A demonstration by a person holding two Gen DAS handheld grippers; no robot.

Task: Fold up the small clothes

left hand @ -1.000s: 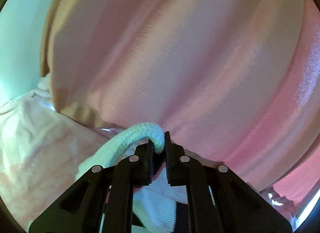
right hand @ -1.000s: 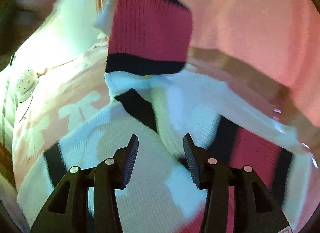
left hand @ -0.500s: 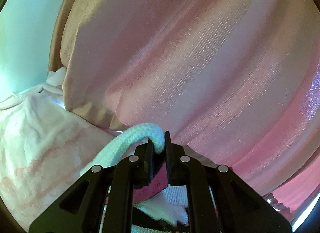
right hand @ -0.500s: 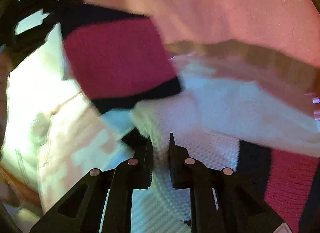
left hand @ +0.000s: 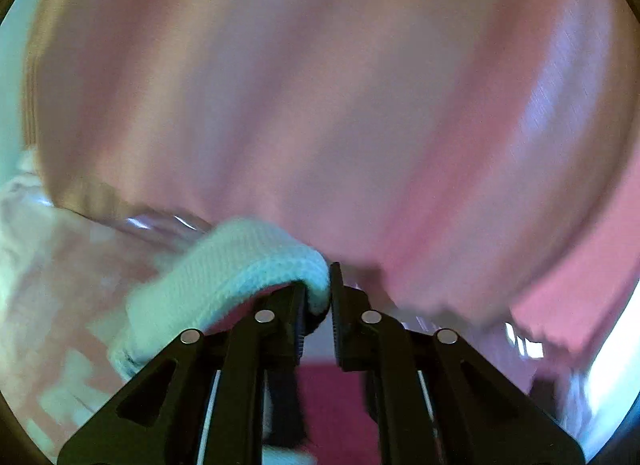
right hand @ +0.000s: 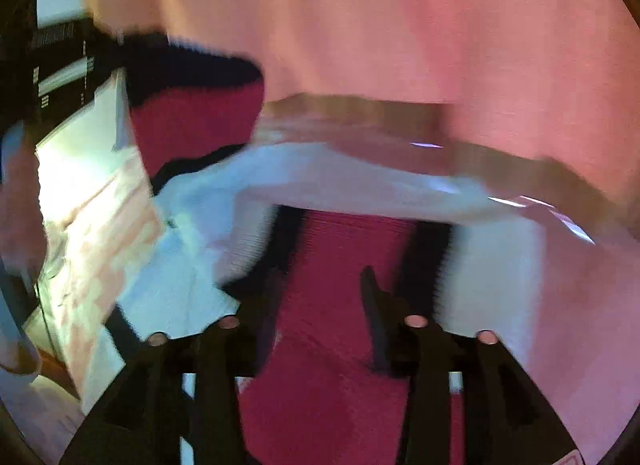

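A: What has moved since half a second ago?

B: My right gripper [right hand: 320, 285]. Back then its jaws were nearly together on the white knit; now they stand wide apart with nothing between them, just the red band of the striped sweater [right hand: 344, 257] lying below the gap. On the left, the view has swung and blurred, but the grip is unchanged.

A: So the left is still holding?

B: Yes. My left gripper [left hand: 318, 297] has its jaws almost closed, pinching a rolled white knit edge of the sweater [left hand: 240, 261]. The edge arches up and off to the left of the fingers, and red knit shows beneath them.

A: Where is the sweater overall?

B: In the right wrist view it is spread under and ahead of the right gripper: white, black and red stripes, with a white fold running across the middle. One red-and-black part [right hand: 196, 113] is lifted up at the upper left, toward the dark frame of the other gripper at that edge.

A: What is around it?

B: A pink curtain [left hand: 320, 97] fills the background in both views. A pale pink patterned garment [right hand: 104, 217] lies to the left of the sweater, touching it. Both frames are motion-blurred, so I cannot tell finer detail.
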